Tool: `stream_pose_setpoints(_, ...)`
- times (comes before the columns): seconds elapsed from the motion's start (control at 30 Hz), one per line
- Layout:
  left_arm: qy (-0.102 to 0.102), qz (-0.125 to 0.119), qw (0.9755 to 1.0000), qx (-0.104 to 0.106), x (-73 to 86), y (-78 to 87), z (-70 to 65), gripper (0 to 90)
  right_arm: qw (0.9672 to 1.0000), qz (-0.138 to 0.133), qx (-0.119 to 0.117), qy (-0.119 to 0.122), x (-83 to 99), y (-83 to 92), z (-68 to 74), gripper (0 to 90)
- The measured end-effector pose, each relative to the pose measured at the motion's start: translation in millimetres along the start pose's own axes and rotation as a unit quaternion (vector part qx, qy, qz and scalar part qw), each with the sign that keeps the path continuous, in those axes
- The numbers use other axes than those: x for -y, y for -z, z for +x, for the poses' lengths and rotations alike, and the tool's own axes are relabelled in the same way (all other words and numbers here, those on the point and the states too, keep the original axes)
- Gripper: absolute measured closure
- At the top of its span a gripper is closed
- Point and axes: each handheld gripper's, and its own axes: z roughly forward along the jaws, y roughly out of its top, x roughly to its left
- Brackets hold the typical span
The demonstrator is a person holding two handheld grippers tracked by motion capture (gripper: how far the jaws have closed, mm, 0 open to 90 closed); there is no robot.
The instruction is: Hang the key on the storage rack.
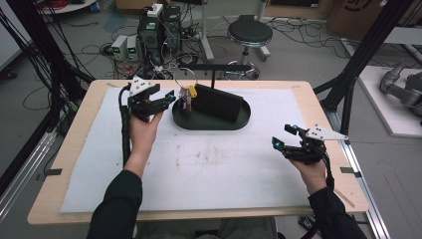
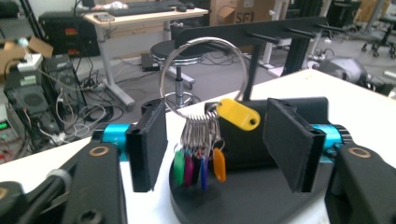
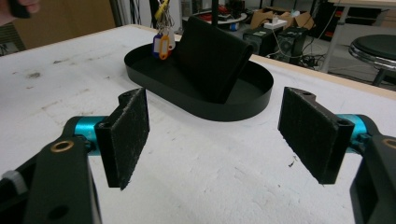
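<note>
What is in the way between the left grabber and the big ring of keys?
Nothing visible. The left gripper is open, and the key ring, standing in the black tray, sits straight ahead past its pads, with only open space before it.

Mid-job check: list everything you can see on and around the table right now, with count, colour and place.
key ring: one, silver, with coloured tags, hanging over the tray's left end, between the open left jaws, untouched
yellow tag: one, on the ring
tray: one, black oval, far middle of the table
black block: one, leaning in the tray
mat: one, white, stained, covering the table
table: one, light wood edge
stool: one, black seat, on the floor beyond
left gripper: black, beside the tray's left end, jaws open
right gripper: black, over the mat's right side, jaws open, holding nothing
</note>
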Motion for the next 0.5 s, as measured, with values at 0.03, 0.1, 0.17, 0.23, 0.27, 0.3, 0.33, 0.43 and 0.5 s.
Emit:
stream_pose_setpoints(0.03, -0.005, 0.001, 1.0000, 0.004, 1.8, 5.4, -1.7, 39.3, 1.0000, 0.000, 0.004, 0.002, -0.1, -0.1, -0.2, 25.0)
stream_pose_setpoints(0.1, -0.013, 0.000, 0.9998, 0.014, 9.9, 20.8, -8.2, 38.9, 1.0000, -0.001, 0.008, 0.001, -0.2, 0.2, -0.3, 25.1)
stream_pose_setpoints(0.17, -0.015, 0.006, 0.9996, 0.022, 19.4, 33.4, -13.9, 37.0, 0.9999, 0.000, 0.014, -0.002, -0.3, 1.2, -0.3, 25.1)
stream_pose_setpoints(0.23, -0.016, 0.011, 0.9993, 0.033, 30.9, 45.5, -19.1, 36.2, 0.9998, -0.002, 0.019, -0.004, -0.4, 2.1, -0.5, 25.0)
stream_pose_setpoints(0.27, -0.015, 0.016, 0.9991, 0.035, 36.9, 51.1, -22.1, 36.1, 0.9997, -0.001, 0.022, -0.004, -0.4, 3.0, -0.3, 25.0)
stream_pose_setpoints(0.3, -0.015, 0.020, 0.9990, 0.038, 42.8, 56.4, -24.9, 35.7, 0.9997, -0.002, 0.024, -0.004, -0.5, 3.6, -0.1, 25.0)
stream_pose_setpoints(0.33, -0.019, 0.026, 0.9987, 0.039, 48.5, 61.8, -27.6, 35.4, 0.9996, -0.003, 0.027, -0.005, -0.4, 4.1, 0.0, 25.0)
stream_pose_setpoints(0.43, -0.020, 0.037, 0.9985, 0.036, 65.6, 77.2, -33.9, 33.9, 0.9995, -0.003, 0.032, -0.006, -0.3, 5.1, -0.4, 25.1)
stream_pose_setpoints(0.5, -0.020, 0.040, 0.9984, 0.034, 75.3, 85.8, -34.9, 33.9, 0.9993, -0.001, 0.036, -0.006, 0.0, 5.1, -0.6, 25.0)
